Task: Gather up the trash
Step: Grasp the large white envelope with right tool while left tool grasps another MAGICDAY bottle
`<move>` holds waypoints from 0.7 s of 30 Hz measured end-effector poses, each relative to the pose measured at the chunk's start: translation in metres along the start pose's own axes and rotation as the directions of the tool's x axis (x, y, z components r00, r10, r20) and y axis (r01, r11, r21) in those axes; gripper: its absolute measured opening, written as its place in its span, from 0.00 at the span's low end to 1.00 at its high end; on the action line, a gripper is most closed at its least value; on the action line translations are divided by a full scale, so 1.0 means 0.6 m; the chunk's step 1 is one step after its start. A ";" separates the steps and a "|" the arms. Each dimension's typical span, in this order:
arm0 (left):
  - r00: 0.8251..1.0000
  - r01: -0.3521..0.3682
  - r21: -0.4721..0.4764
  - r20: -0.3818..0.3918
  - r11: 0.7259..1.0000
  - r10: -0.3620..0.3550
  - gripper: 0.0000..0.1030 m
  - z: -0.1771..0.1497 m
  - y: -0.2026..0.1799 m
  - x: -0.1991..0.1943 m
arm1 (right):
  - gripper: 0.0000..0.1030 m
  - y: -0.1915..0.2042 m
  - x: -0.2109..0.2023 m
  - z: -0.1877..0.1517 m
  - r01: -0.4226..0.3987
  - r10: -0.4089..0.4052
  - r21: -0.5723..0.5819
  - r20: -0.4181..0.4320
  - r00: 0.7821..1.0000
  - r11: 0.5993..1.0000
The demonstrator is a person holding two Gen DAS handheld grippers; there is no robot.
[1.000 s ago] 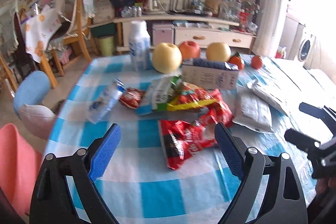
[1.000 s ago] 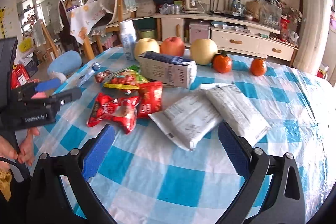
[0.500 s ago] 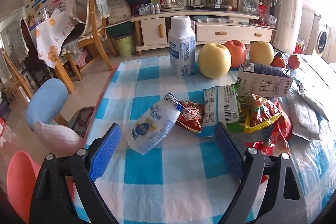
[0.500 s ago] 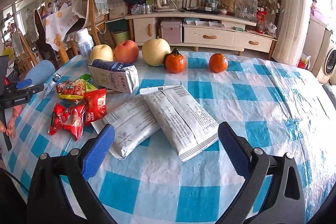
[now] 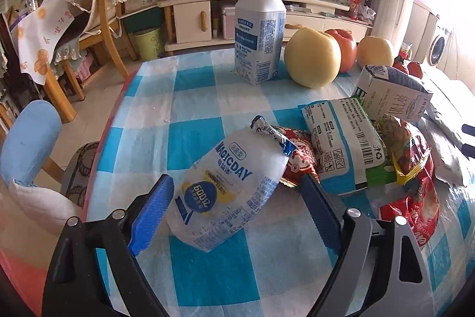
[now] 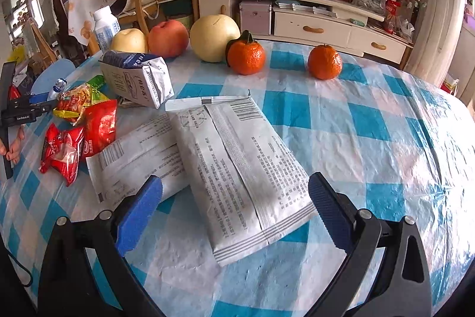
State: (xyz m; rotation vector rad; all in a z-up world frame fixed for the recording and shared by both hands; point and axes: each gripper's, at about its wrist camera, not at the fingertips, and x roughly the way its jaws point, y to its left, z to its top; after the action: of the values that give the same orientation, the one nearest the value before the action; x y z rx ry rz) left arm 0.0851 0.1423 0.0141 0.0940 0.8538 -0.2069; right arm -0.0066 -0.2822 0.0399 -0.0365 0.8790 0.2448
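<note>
Round table under a blue-and-white checked cloth (image 5: pixel 196 138), strewn with wrappers and fruit.

Left gripper (image 5: pixel 237 210), fingers spread wide, framing a crumpled white plastic pouch printed with blue lettering (image 5: pixel 228 186); pouch lying flat between the blue pads, seemingly not yet touched. Just right of the pouch, touching it, a small red snack packet (image 5: pixel 299 156), then a white-and-blue wrapper with a barcode (image 5: pixel 344 138) and a white-and-blue milk carton lying on its side (image 5: pixel 394 100). Farther back, upright, a white capped plastic bottle (image 5: pixel 259 31) beside a pale yellow apple (image 5: pixel 311 58).

Right gripper (image 6: pixel 234 210), fingers likewise spread wide, holding nothing, poised over two flat grey printed paper packets (image 6: pixel 234 168), one overlapping the other. Beyond them, two oranges (image 6: pixel 246 57) and crumpled red wrappers (image 6: pixel 77 138).

Likely risks: thin, slack pouch folding or slipping out as the pads close; right pad catching the red packet and dragging it along; pads pinching the cloth and tugging it, rolling the fruit or tipping the bottle. On the right side, a flat packet offering little edge to pinch, or both packets lifting together.
</note>
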 end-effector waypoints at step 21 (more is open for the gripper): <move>0.989 0.133 0.042 -0.075 0.990 -0.130 0.76 0.005 -0.050 0.022 | 0.96 -0.014 0.046 0.020 -0.086 0.086 0.020 -0.040 0.995 0.996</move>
State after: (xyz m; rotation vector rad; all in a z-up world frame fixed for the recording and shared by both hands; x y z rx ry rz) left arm 0.0890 0.1109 0.0061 0.0896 0.9279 -0.3491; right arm 0.0214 -0.2831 0.0258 0.0137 0.9244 0.3173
